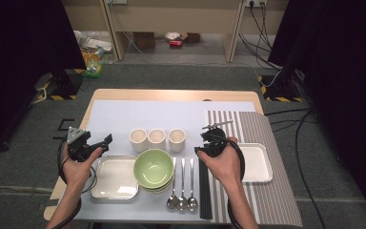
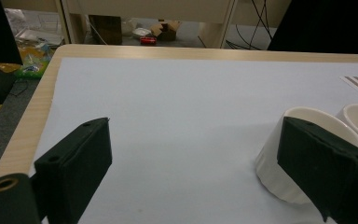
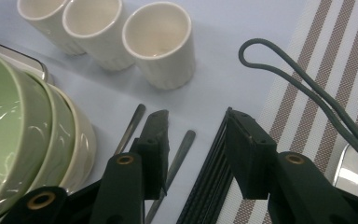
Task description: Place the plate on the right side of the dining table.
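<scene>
Three cream cups [image 1: 156, 138] stand in a row mid-table. In front of them is a stack of green bowls [image 1: 154, 168], then three spoons [image 1: 182, 183] and black chopsticks [image 1: 204, 188]. My left gripper [image 1: 100, 145] hovers left of the cups. Its jaws [image 2: 196, 135] are open over the bare mat, and the nearest cup [image 2: 279, 158] sits partly behind the right jaw. My right gripper [image 1: 206, 145] hangs open [image 3: 196, 121] above a spoon handle [image 3: 179, 154] and the chopsticks [image 3: 209, 186], gripping nothing. The cups [image 3: 157, 44] and bowls [image 3: 9, 126] lie beyond and to its left.
A metal tray [image 1: 114, 183] lies front left under the bowls' edge. Another tray [image 1: 259, 164] rests on the striped placemat [image 1: 276, 195] at the right. A pale blue mat [image 1: 138, 114] covers the wooden table. Cables and boxes lie on the floor beyond.
</scene>
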The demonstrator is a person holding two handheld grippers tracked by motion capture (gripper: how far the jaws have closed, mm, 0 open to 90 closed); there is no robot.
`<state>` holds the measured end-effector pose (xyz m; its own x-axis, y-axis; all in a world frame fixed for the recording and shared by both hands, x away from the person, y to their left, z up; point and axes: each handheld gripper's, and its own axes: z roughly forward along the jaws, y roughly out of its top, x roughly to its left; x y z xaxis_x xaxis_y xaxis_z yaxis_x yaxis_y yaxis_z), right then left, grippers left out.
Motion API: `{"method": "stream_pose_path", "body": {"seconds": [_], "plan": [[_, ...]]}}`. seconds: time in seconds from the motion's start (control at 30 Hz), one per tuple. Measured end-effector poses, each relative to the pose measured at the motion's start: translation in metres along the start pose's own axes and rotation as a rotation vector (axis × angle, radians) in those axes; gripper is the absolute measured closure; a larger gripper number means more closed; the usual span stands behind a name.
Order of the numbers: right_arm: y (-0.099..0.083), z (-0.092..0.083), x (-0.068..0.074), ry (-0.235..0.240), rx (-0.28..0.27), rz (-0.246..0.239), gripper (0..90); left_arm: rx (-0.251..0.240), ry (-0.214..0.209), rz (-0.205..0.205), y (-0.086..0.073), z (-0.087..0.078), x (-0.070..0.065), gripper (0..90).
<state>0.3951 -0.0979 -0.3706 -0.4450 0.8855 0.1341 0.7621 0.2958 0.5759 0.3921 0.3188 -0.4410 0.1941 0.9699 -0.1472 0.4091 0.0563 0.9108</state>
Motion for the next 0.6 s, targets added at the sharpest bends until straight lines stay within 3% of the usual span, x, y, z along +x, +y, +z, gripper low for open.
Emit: {"method": "stream_pose_path", "body": {"seconds": [0.6], "plan": [[0.0, -0.006, 0.019, 0.027, -0.012, -0.044, 60.2, 0.008, -0.004, 0.003, -0.001, 0.001, -0.001, 9.3]]}}
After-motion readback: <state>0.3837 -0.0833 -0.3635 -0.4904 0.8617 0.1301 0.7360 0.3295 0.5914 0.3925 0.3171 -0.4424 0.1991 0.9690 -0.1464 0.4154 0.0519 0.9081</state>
